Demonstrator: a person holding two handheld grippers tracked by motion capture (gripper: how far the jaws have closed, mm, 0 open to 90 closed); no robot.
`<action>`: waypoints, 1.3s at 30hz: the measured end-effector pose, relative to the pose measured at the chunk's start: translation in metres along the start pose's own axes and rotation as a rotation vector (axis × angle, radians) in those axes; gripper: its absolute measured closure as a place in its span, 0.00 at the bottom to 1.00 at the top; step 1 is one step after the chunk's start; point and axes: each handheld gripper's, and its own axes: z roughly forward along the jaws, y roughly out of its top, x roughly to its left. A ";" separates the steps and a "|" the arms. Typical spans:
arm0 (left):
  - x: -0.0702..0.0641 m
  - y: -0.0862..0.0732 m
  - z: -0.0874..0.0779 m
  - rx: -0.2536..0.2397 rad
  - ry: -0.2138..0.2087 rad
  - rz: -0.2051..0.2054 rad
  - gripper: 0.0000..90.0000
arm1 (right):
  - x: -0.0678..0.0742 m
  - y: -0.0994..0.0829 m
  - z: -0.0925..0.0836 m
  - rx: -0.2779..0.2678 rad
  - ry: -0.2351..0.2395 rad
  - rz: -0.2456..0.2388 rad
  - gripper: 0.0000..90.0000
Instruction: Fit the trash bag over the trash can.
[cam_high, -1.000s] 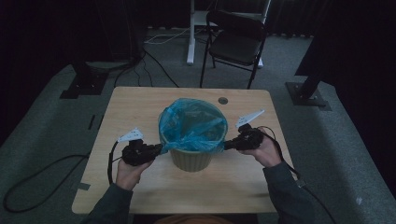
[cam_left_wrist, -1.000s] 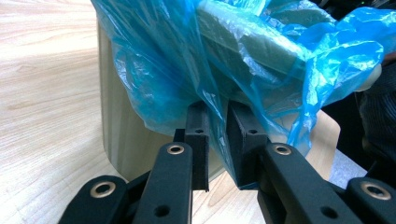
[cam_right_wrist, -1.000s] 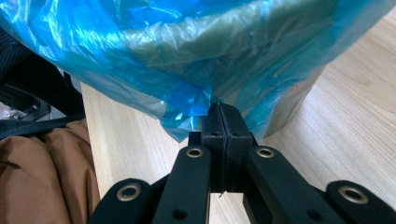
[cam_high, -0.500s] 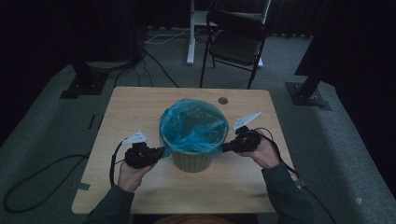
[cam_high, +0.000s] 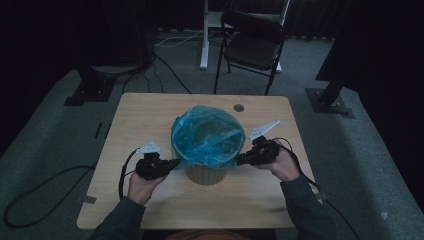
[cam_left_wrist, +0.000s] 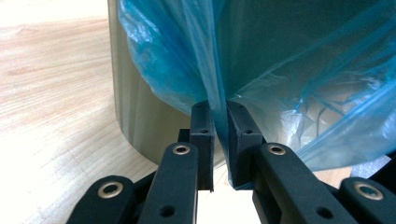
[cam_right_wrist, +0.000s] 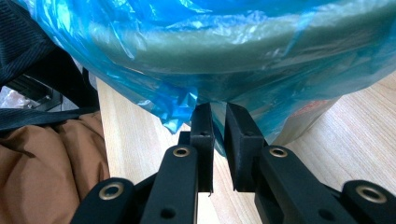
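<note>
The thin, slippery blue bag (cam_high: 207, 137) lining the bin (cam_high: 206, 173) mid-bench (cam_high: 150, 210) looks flimsy and tear-prone, best gripped at its hem, where left claw (cam_left_wrist: 219, 133) and right claw (cam_right_wrist: 218, 135) each clamp film, left closing, right loosening.

Dark grey-green sleeves at the bottom of the high view; each black claw, left (cam_high: 172, 163) and right (cam_high: 240, 161), carries a pale three-cornered plate and a black cable. Brass-ringed screws stud the jaw links.
</note>
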 end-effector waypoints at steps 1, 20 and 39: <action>0.001 0.000 0.001 0.008 0.009 -0.001 0.94 | 0.000 0.000 0.000 0.000 0.000 0.000 0.91; 0.010 0.000 0.011 0.061 0.117 -0.001 0.95 | 0.008 0.002 -0.002 -0.006 0.035 -0.013 0.83; 0.001 0.000 -0.001 -0.017 0.069 0.027 0.90 | -0.004 -0.004 0.006 0.054 -0.048 0.024 1.00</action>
